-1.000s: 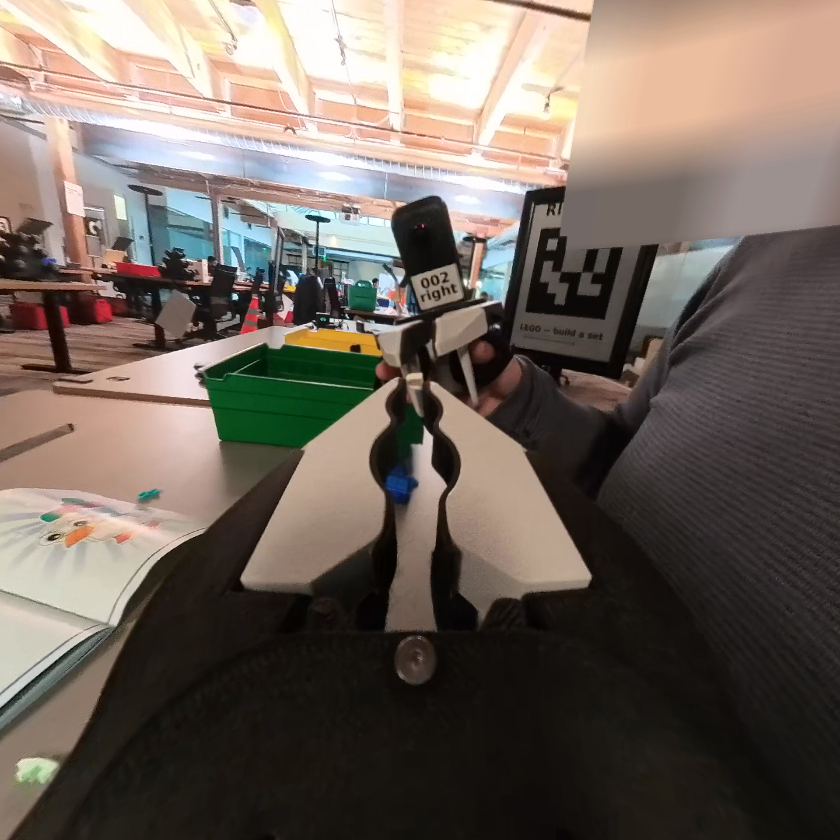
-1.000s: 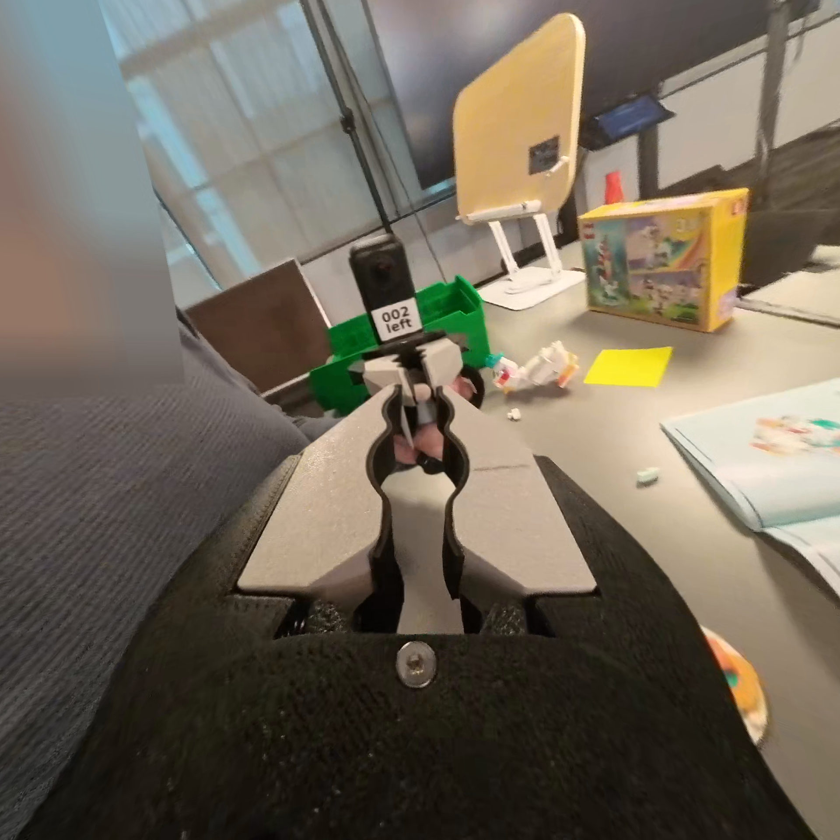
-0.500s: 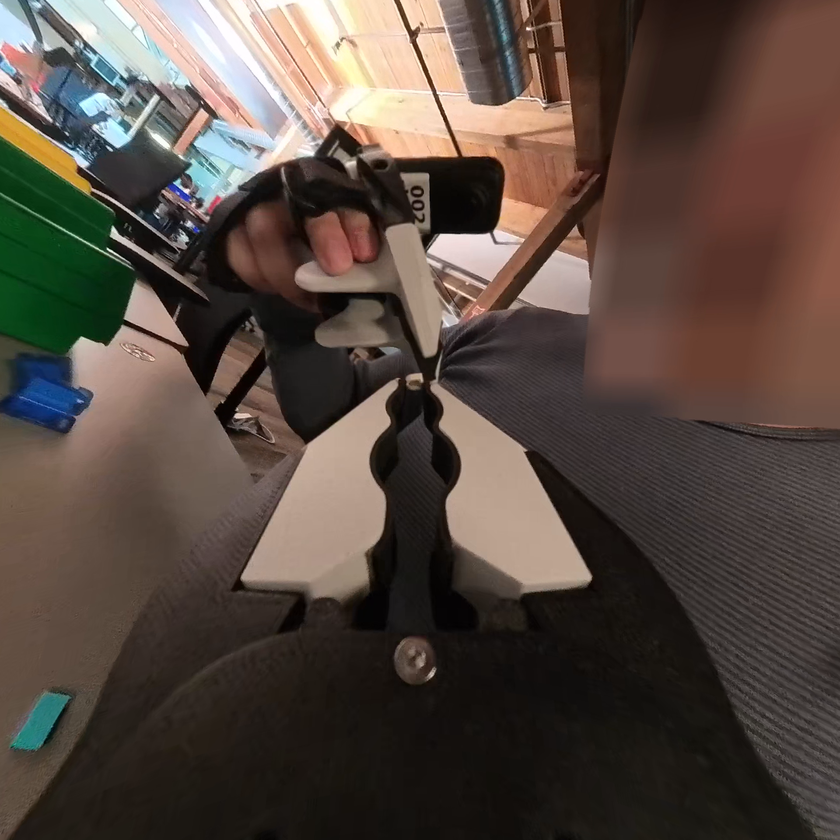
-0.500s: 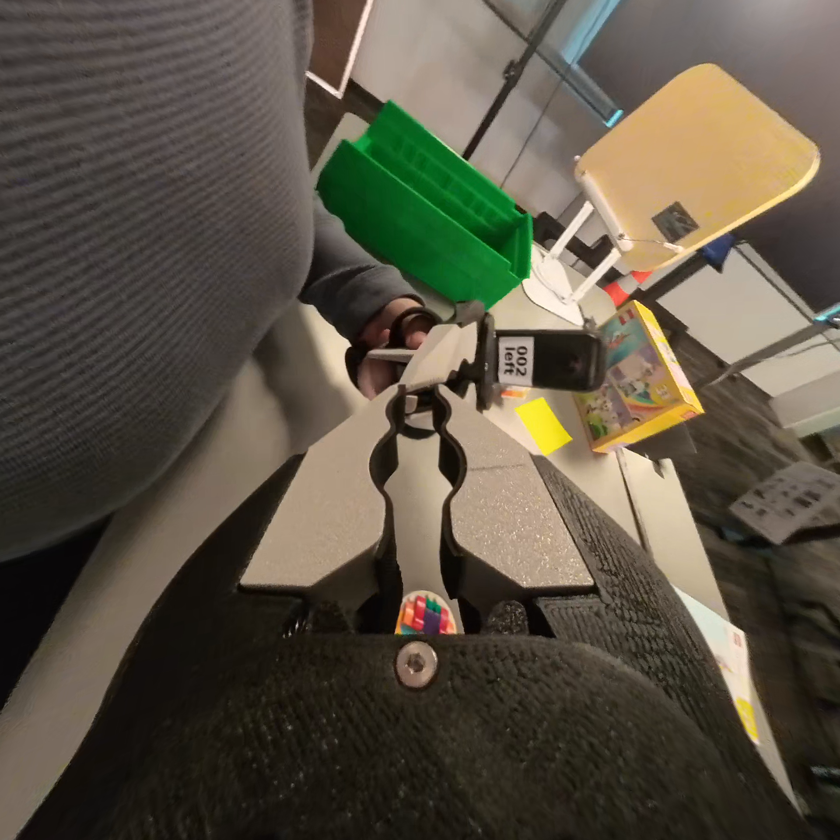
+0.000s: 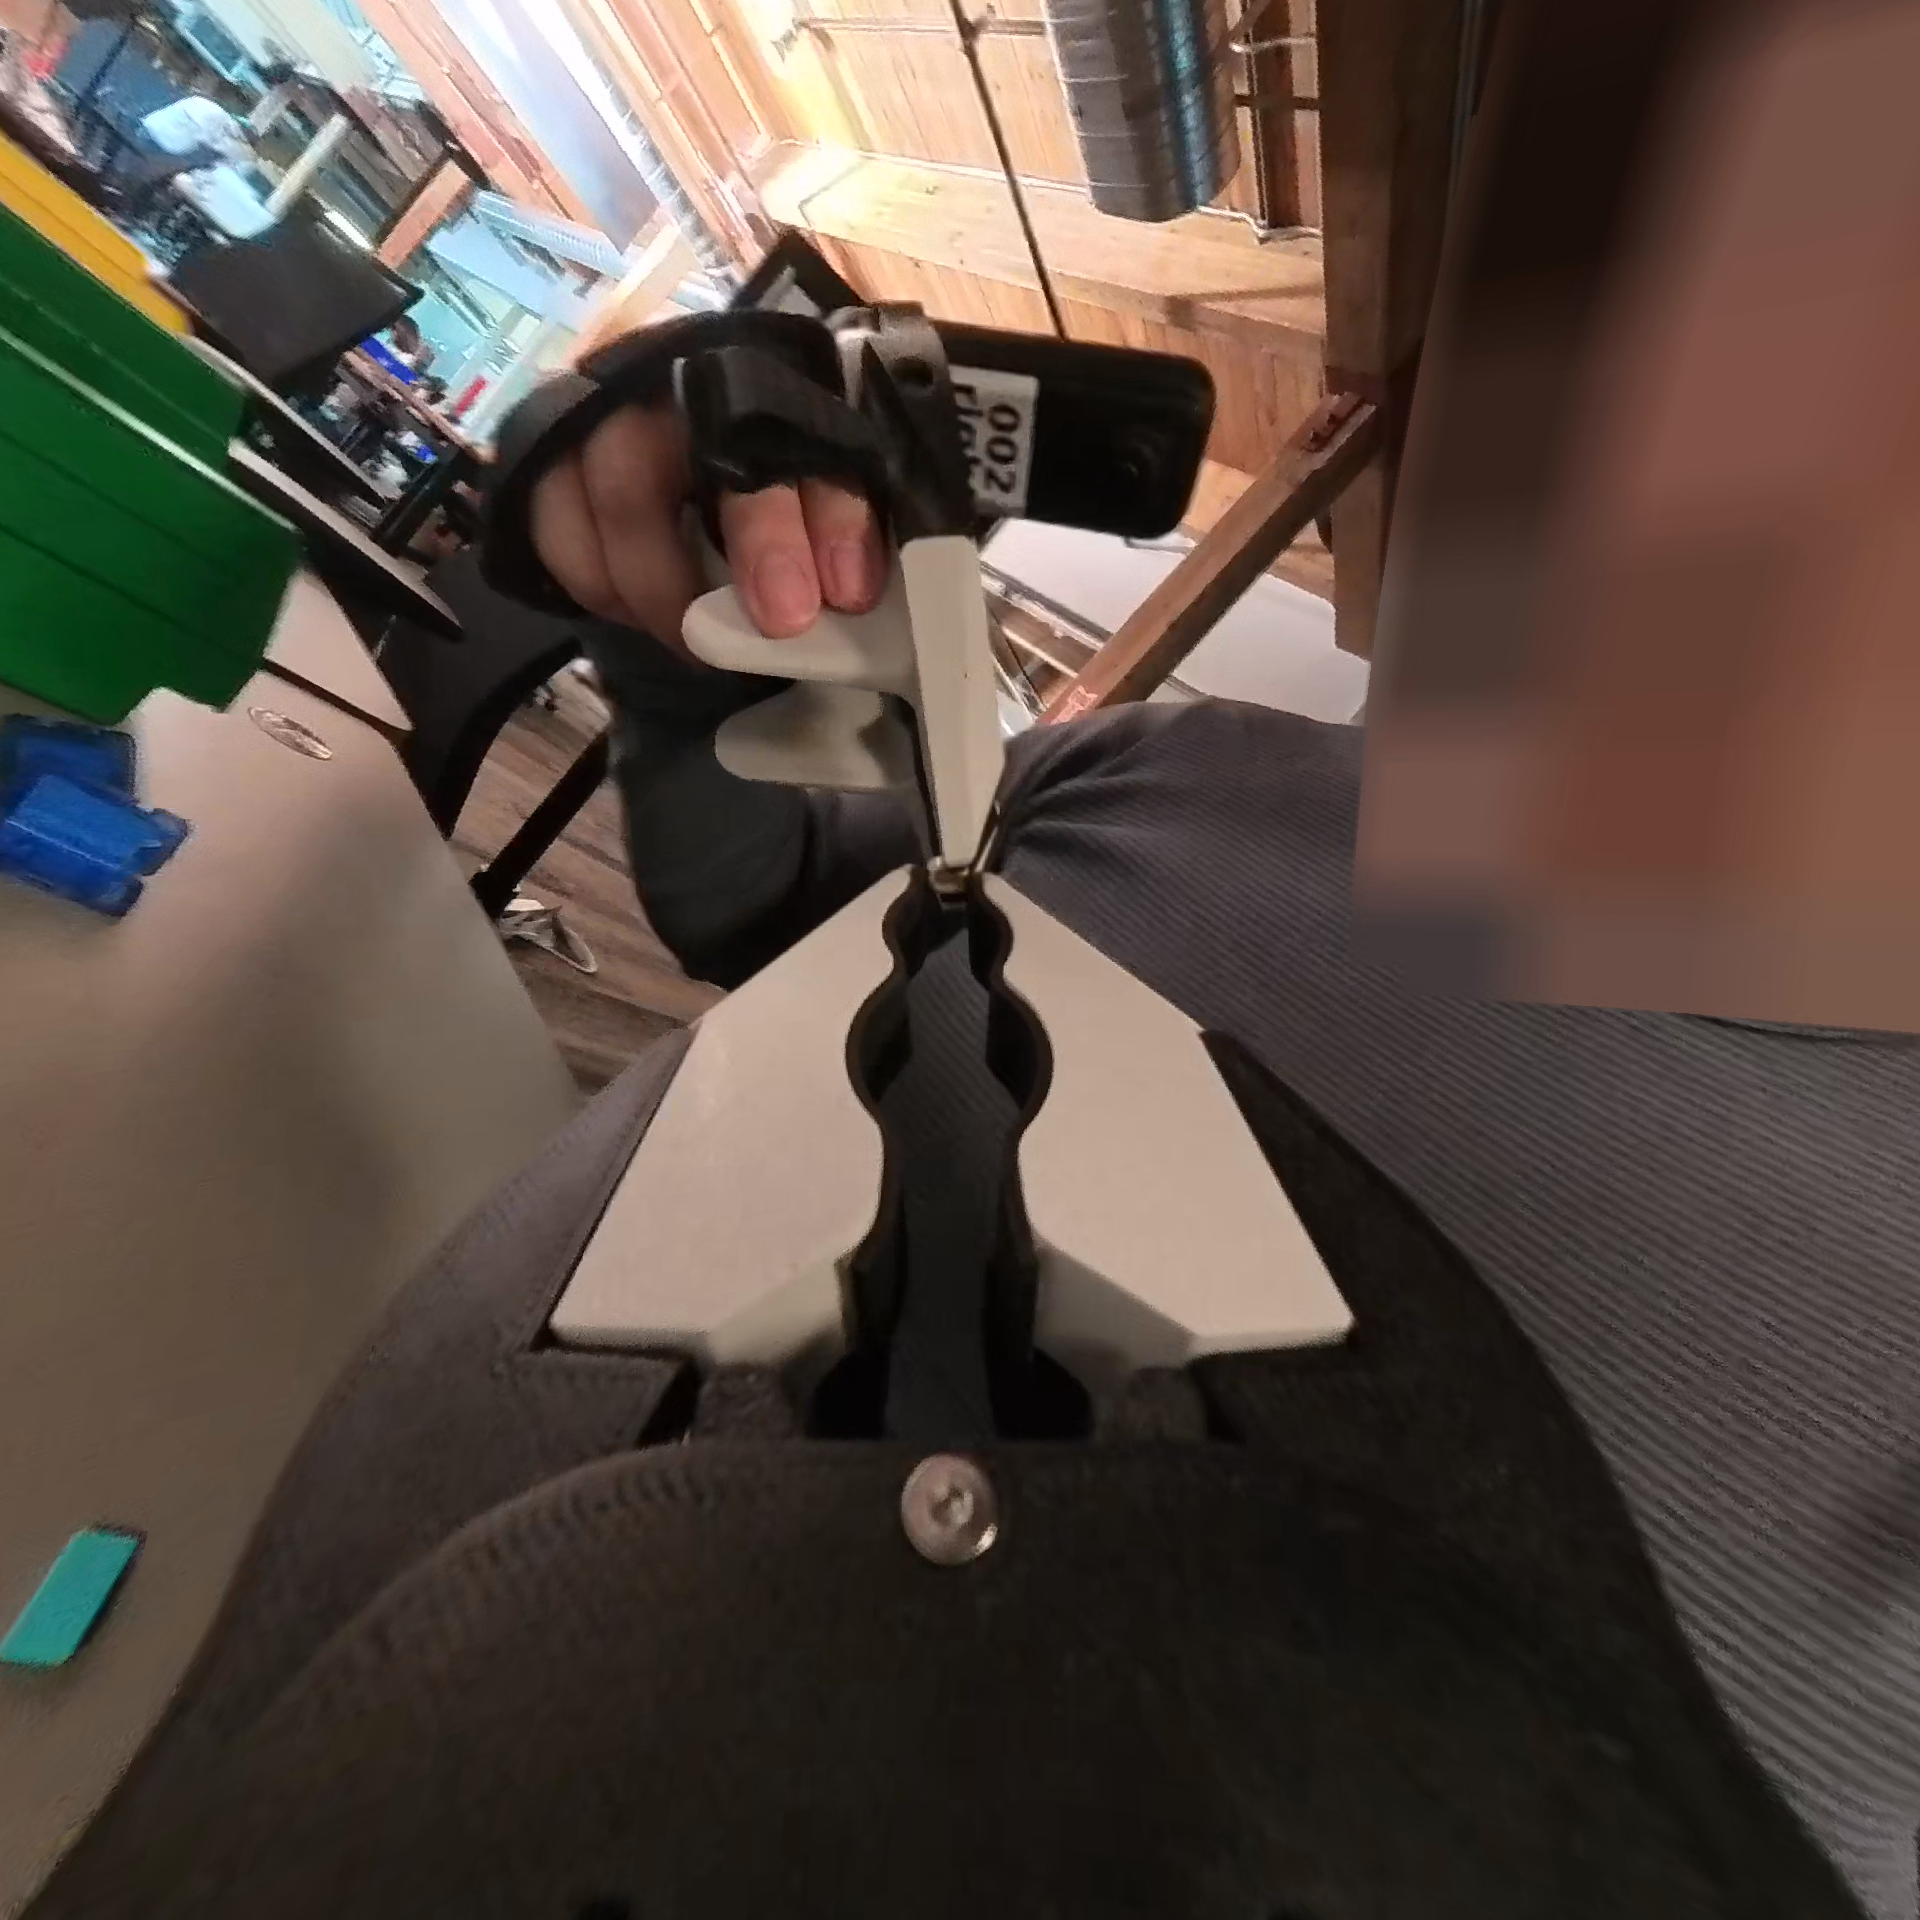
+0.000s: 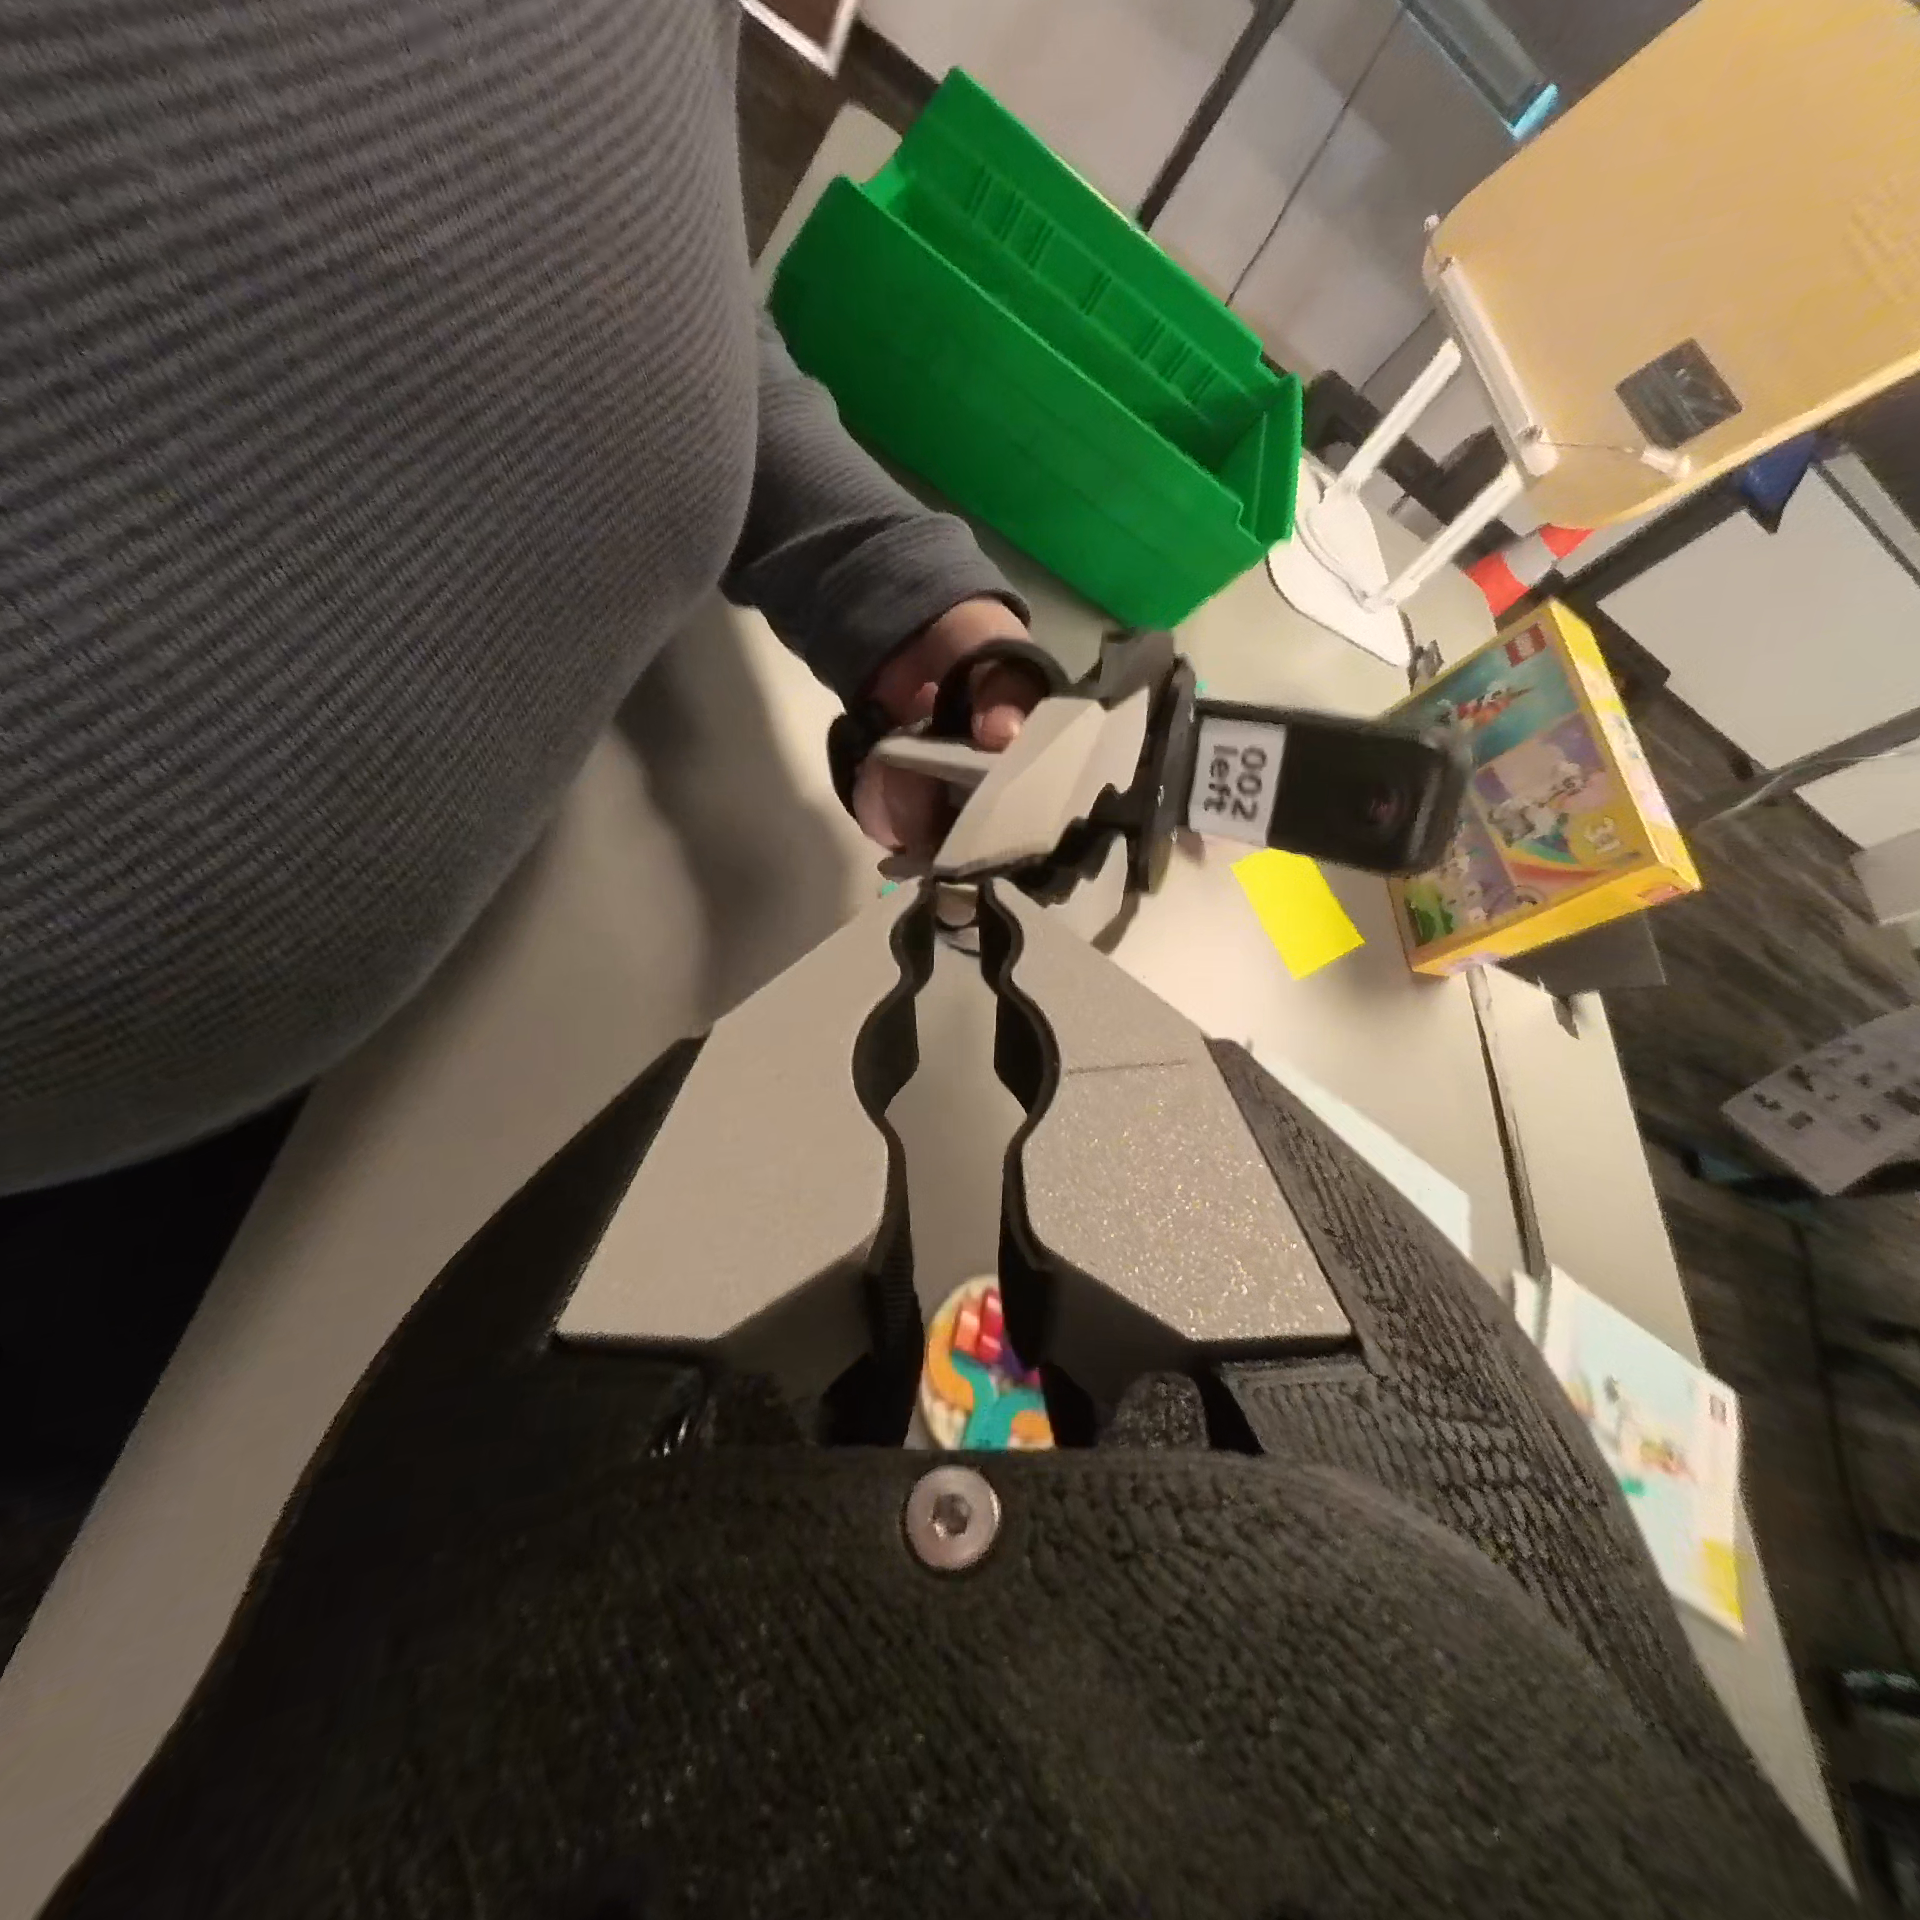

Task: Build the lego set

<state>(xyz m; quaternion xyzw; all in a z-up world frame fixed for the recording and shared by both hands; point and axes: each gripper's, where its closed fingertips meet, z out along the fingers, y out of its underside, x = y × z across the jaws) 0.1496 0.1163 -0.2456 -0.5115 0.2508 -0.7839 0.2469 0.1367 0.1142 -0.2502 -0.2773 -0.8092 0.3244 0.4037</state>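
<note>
My left gripper and my right gripper meet tip to tip in the air in front of the person's grey sweater. In the left wrist view the right gripper comes down from above, and a small pale grey lego piece sits where the tips touch. In the right wrist view the left gripper comes in from above, and the piece shows only as a small pale bit between my fingertips. Both grippers are nearly closed on it. Its shape is too small to tell.
A green bin stands on the grey table, with a yellow lego box, a yellow note and an open booklet. A round colourful build lies under my right gripper. Blue parts and a teal piece lie near the left. Left and right tips are no more than a few centimetres apart. Left tips and right tips are each some 20 cm from the round colourful build.
Both grippers have rolled onto their sides and risen from the table toward the person's chest. Their tips have stayed together throughout. In the last half second the views barely shift.
</note>
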